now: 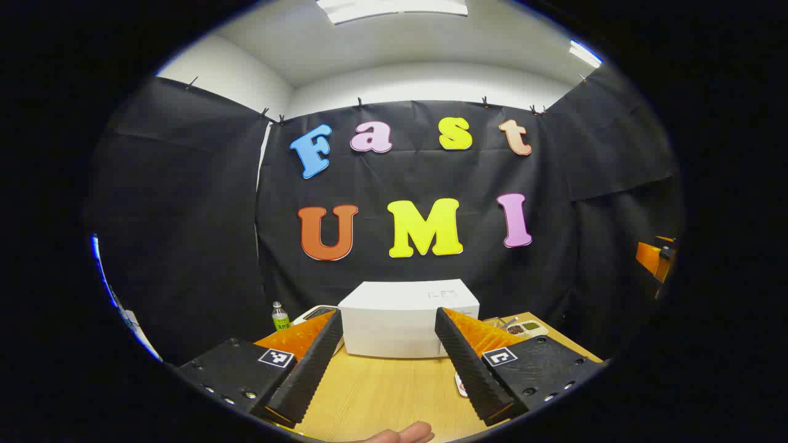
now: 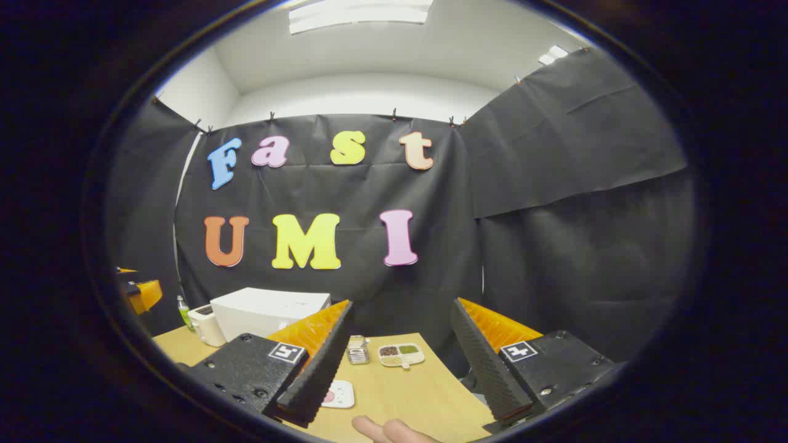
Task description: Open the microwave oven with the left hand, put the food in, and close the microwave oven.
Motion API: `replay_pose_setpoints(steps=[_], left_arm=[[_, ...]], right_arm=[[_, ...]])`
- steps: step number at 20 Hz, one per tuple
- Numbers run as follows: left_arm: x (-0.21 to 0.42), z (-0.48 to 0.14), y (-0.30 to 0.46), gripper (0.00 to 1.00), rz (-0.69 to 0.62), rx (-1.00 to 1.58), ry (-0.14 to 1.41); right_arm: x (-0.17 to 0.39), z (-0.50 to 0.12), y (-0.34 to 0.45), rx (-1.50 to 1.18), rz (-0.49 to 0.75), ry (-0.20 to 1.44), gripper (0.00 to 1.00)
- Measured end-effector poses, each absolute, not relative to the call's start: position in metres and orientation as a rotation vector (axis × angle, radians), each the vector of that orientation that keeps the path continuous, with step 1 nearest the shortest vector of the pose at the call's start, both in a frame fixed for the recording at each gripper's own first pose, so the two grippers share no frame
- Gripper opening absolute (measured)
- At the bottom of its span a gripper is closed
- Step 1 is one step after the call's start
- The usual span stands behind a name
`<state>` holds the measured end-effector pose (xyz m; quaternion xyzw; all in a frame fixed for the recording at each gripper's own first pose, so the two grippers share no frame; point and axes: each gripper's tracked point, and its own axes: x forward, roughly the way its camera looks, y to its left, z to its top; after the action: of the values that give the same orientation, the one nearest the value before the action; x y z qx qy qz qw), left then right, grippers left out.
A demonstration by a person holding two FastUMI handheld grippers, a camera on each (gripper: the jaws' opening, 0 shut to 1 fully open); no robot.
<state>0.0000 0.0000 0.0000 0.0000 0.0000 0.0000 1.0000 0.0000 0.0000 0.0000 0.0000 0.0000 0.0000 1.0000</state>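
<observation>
Left gripper view: left gripper [image 1: 389,363] spread, fingers hiding microwave [image 1: 403,320] corners; right gripper [image 2: 400,363] spread, empty.

In the left gripper view the left tool's [image 1: 389,363] two fingers cover both lower corners of the microwave oven [image 1: 407,319], so we cannot make out its door edge or handle. The appliance [image 1: 315,312] behind its left side shows as a sliver. The divided tray's [image 1: 524,328] contents are too small to identify. In the right gripper view a plate [image 2: 337,394] on the desk [image 2: 400,394] sits half hidden by a finger.
</observation>
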Motion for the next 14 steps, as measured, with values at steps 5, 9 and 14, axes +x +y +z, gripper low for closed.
replay_pose_setpoints(steps=[5,9,14], left_arm=[[-0.003,0.010,0.008,0.95,0.004,-0.014,-0.016],[-0.005,0.007,0.012,0.95,-0.003,-0.027,-0.006],[-0.006,0.011,0.017,0.95,-0.001,-0.030,-0.014]], right_arm=[[-0.002,0.009,0.010,0.007,0.031,0.001,1.00],[-0.008,0.017,0.009,-0.003,0.018,-0.023,0.91],[-0.012,0.024,0.015,-0.008,0.028,-0.035,0.91]])
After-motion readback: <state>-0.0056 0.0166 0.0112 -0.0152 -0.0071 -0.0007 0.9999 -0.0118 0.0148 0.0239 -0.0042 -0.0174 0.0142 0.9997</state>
